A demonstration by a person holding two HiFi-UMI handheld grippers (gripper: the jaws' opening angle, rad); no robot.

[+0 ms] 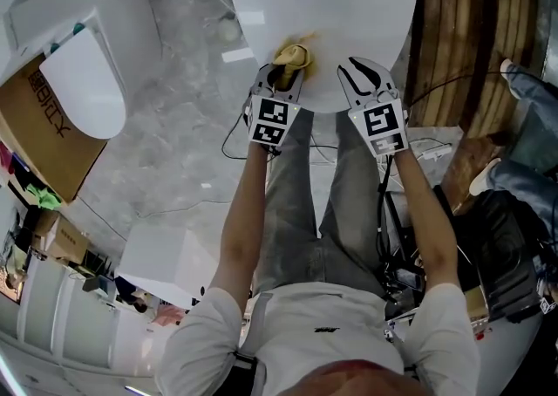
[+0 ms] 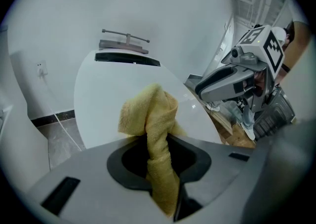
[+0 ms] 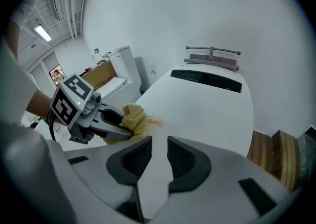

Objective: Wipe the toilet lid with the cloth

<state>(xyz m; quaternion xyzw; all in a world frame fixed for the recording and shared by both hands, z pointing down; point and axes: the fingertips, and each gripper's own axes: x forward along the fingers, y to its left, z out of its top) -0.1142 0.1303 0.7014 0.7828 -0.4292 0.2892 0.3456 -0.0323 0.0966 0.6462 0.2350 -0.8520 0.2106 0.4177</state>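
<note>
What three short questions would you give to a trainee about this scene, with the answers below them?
1. True or false: the right tongs hold the yellow cloth.
2. Which thing lies directly ahead of both tongs? A) a sink B) the white toilet lid C) a bathtub
3. Fill in: the left tongs are shut on the ____.
Key: 1 false; 2 B; 3 cloth.

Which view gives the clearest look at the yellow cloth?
The left gripper view: the cloth fills its centre, clamped in the left claw. The head view shows a small bunch at the toilet lid edge; the right gripper view shows it sideways, partly hidden by that claw.
</note>
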